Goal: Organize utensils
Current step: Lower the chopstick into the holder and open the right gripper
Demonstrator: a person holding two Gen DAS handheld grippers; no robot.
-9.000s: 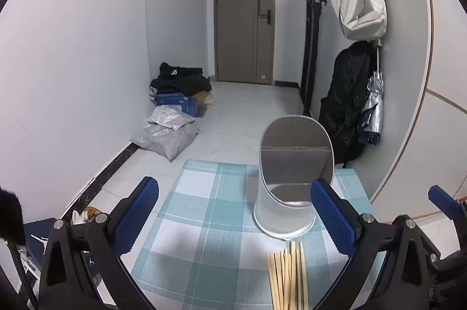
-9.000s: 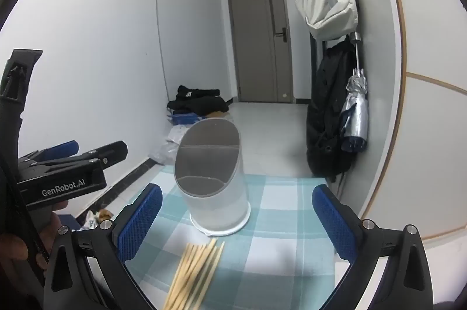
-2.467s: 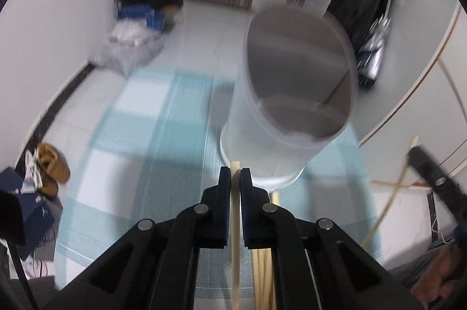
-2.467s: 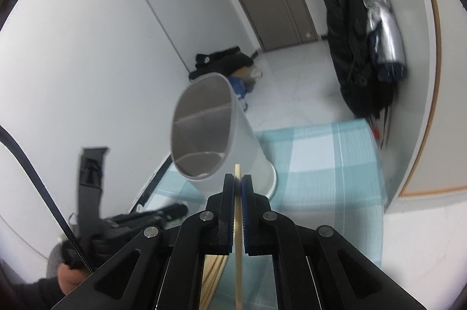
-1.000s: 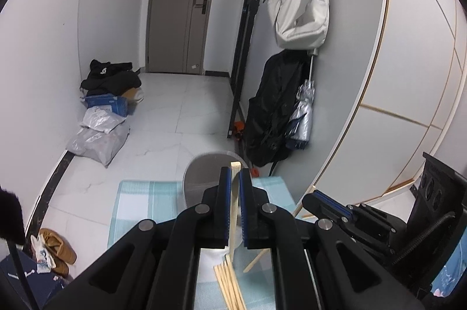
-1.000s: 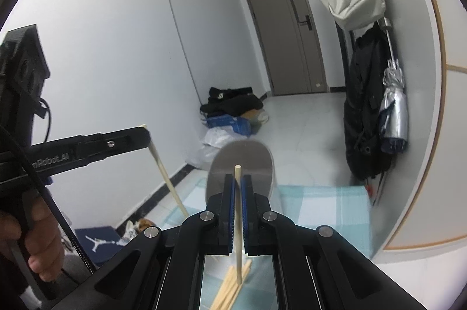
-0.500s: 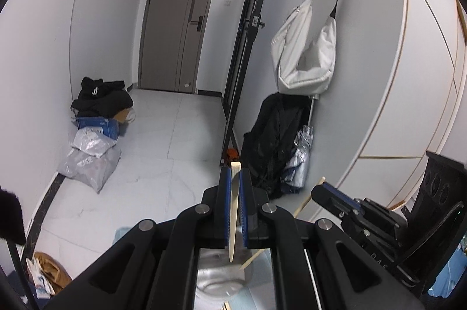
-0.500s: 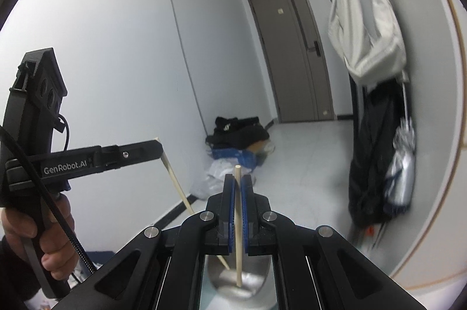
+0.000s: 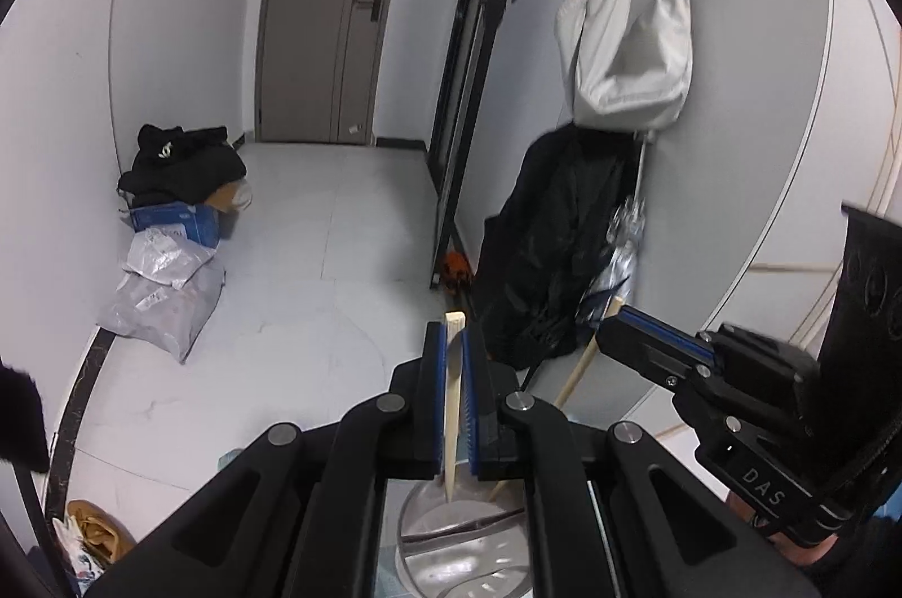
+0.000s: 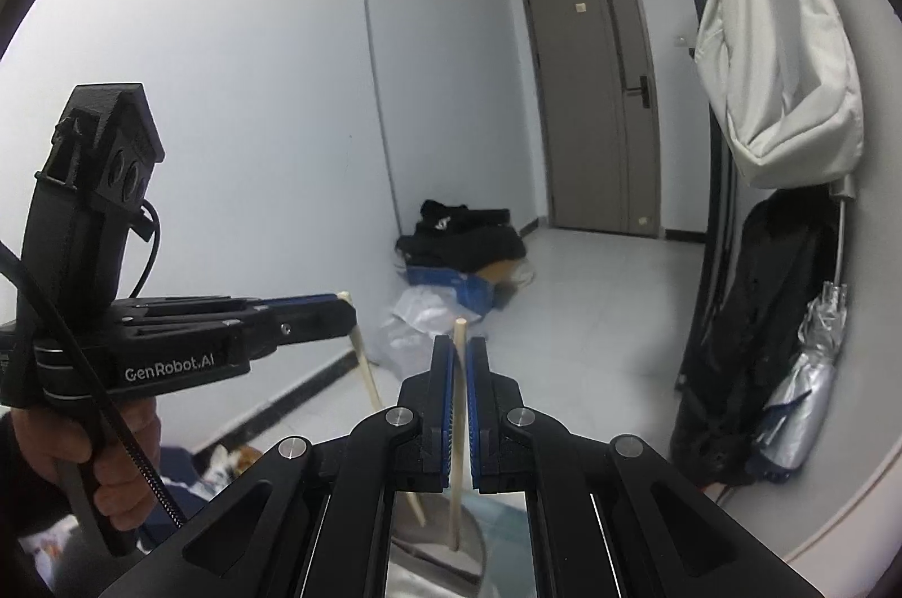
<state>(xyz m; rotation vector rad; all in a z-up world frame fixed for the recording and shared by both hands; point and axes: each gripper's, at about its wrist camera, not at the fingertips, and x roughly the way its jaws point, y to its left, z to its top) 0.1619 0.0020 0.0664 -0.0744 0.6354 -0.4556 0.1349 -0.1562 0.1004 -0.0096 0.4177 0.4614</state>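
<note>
My left gripper [image 9: 451,355] is shut on a wooden chopstick [image 9: 452,406] held upright, its lower tip hanging over the open mouth of the white utensil holder [image 9: 462,547]. My right gripper [image 10: 459,361] is shut on a second chopstick [image 10: 458,434], its lower tip also over the holder [image 10: 434,558]. Each gripper shows in the other's view: the right one [image 9: 626,322] with its slanted chopstick [image 9: 580,361], the left one [image 10: 338,308] with its chopstick [image 10: 366,367]. The holder sits directly below both grippers.
A grey door [image 9: 327,12] stands at the far end of the hallway. Black clothes, a blue box and plastic bags [image 9: 169,260] lie by the left wall. A white bag [image 9: 626,51], a black coat and an umbrella [image 9: 614,260] hang on the right wall.
Both grippers have kept their chopsticks and lifted and tilted up since a second ago. The holder has slid to the bottom of both views, and the chopstick tips now hang over its mouth.
</note>
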